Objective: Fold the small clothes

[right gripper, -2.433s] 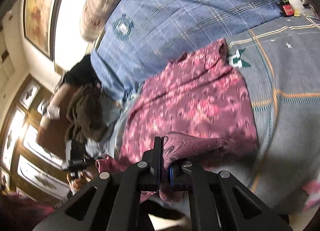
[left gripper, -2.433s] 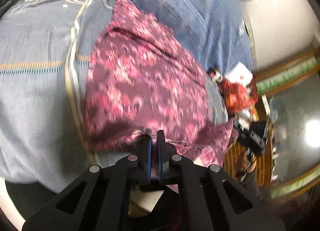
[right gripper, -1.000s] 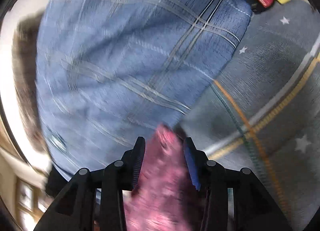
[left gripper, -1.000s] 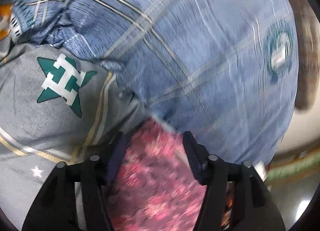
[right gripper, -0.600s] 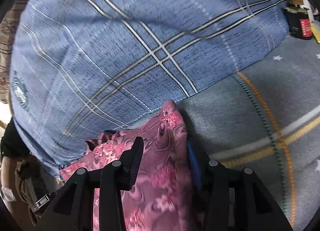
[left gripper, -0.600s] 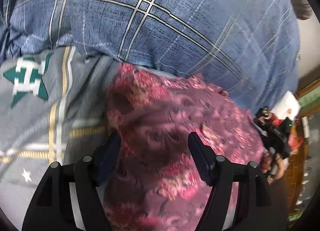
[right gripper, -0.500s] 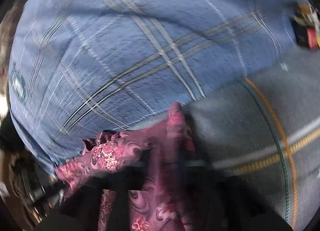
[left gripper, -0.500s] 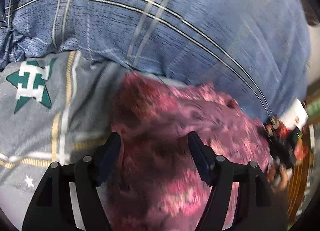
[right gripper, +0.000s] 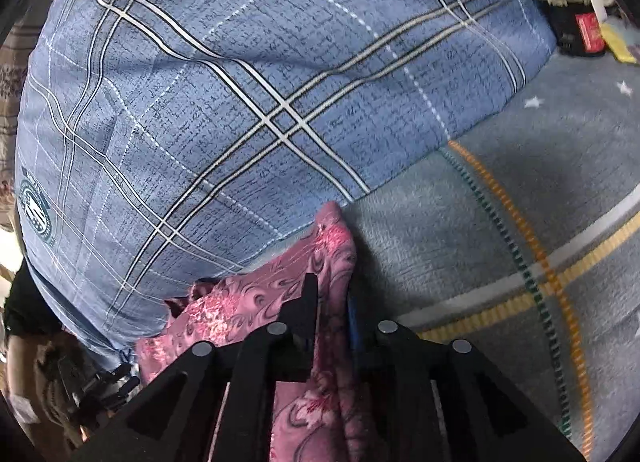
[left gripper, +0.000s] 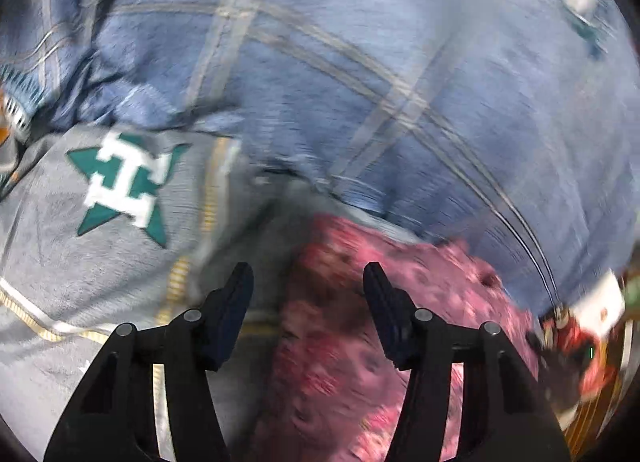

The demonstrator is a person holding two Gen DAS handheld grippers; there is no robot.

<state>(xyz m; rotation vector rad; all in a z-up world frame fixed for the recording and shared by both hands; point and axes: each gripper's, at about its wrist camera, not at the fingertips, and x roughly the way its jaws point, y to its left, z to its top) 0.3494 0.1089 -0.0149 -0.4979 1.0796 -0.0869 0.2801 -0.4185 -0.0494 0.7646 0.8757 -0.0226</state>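
A maroon-pink floral garment (left gripper: 352, 342) lies folded on the grey bedspread (left gripper: 80, 262), its far edge against a blue plaid pillow (left gripper: 360, 82). My left gripper (left gripper: 308, 294) is open and empty, its fingers spread over the garment's far left corner; this view is blurred. In the right wrist view my right gripper (right gripper: 332, 310) is shut on the garment (right gripper: 248, 302) near its far right corner, the cloth pinched between the fingers (right gripper: 304, 302).
The big blue plaid pillow (right gripper: 260, 102) blocks the far side. A green star emblem (left gripper: 124, 186) marks the bedspread (right gripper: 520, 242). A dark bottle with a red label (right gripper: 576, 30) stands at the far right. Clutter and a person's hand with another gripper sit at the bed's side (left gripper: 572, 342).
Both grippers carried the garment's near edge over to the pillow and opened. The left stays open and drifts left of the corner. The right has now closed on the garment's edge.
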